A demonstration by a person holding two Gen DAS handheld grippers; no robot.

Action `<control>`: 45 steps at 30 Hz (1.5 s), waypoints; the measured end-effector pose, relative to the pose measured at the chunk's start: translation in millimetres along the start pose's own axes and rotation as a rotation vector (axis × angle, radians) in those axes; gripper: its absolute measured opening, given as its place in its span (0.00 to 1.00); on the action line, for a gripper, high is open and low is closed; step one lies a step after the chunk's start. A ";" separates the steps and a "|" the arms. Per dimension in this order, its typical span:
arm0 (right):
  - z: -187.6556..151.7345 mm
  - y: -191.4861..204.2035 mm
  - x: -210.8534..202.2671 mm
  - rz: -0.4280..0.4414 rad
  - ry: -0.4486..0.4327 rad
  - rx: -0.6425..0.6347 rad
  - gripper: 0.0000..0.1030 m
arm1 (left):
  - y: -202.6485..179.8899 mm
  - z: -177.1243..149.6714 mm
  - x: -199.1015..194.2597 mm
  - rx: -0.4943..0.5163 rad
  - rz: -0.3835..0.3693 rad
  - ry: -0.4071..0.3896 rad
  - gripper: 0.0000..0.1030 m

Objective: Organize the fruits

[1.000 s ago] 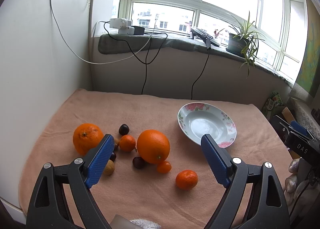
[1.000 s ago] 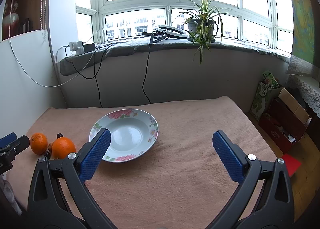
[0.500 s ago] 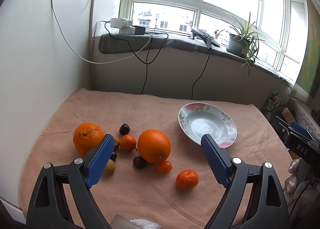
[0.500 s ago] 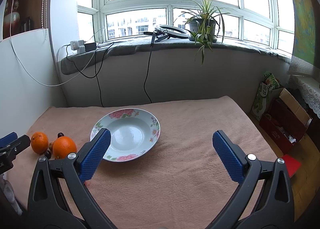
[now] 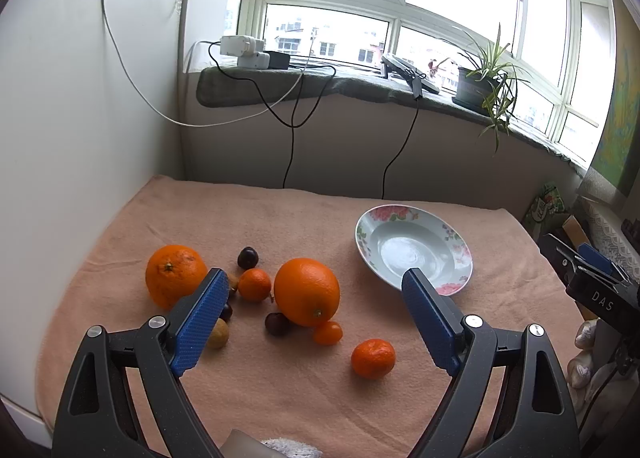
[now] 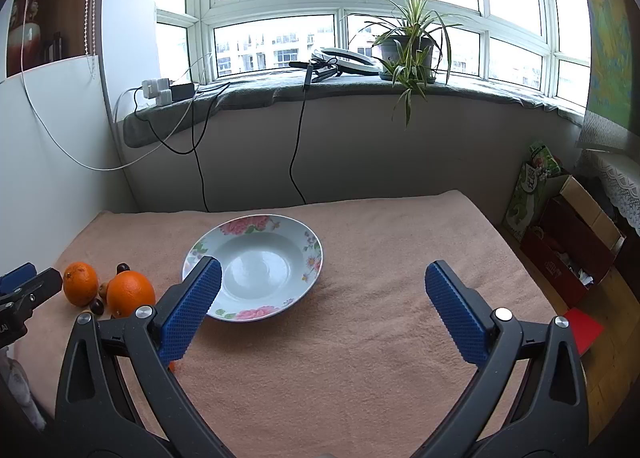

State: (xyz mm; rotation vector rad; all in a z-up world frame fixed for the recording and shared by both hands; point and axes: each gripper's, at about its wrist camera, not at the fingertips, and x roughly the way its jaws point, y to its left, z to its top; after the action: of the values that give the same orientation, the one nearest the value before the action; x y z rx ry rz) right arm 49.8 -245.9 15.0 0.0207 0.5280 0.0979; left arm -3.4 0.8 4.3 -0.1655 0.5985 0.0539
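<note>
Item 1. Peach blanket point(image 5: 280, 398): soft work surface carrying everything below; fruit may roll on it if nudged.

Item 2. Floral plate point(image 5: 414, 254): empty, to the right of the fruit cluster. Judged the destination for the fruit.

Item 3. Left gripper point(image 5: 314, 318): jaws spread wide, holding nothing, raised above the fruit cluster.

Item 4. Right gripper point(image 6: 320, 310): jaws spread wide, holding nothing, over bare blanket just right of the plate.

Item 5. Large smooth orange point(image 5: 307, 292): centre of the cluster, between the left gripper's fingers in its view. A dark cherry point(image 5: 277, 324) and a small orange tomato-like fruit point(image 5: 328, 332) touch or nearly touch its near side.

Item 6. Rough-skinned orange point(image 5: 174, 276): far left, partly behind the left finger.

Item 7. Mandarin, near point(image 5: 373, 358): stands alone, closest to the plate.

Item 8. Mandarin, far point(image 5: 254, 284): left of the large orange.

Item 9. Small pieces: second cherry point(image 5: 247, 257) at the back; yellowish fruit point(image 5: 218, 334) by the left finger.

Handling note (judgement): nothing moved yet. Start with the lone near mandarin or the large orange; descend straight, straddle the widest part, close gently so neighbours are not knocked.
</note>
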 end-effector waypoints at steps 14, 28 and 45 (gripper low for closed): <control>-1.5 0.7 0.2 0.004 0.004 0.002 1.00 | 0.3 -0.3 -0.1 -0.001 -0.002 0.000 0.86; -2.0 4.6 3.8 0.012 0.017 -0.006 1.00 | -1.9 -0.8 0.3 -0.002 -0.001 0.002 0.86; -5.5 14.5 17.9 0.042 0.066 -0.027 1.00 | 13.5 -5.9 13.4 -0.035 -0.012 0.037 0.86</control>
State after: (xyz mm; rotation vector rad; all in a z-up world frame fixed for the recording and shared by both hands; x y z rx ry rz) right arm 61.1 -229.7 1.8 0.0026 0.5926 0.1469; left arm 3.0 13.1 -10.0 -0.2038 0.6337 0.0501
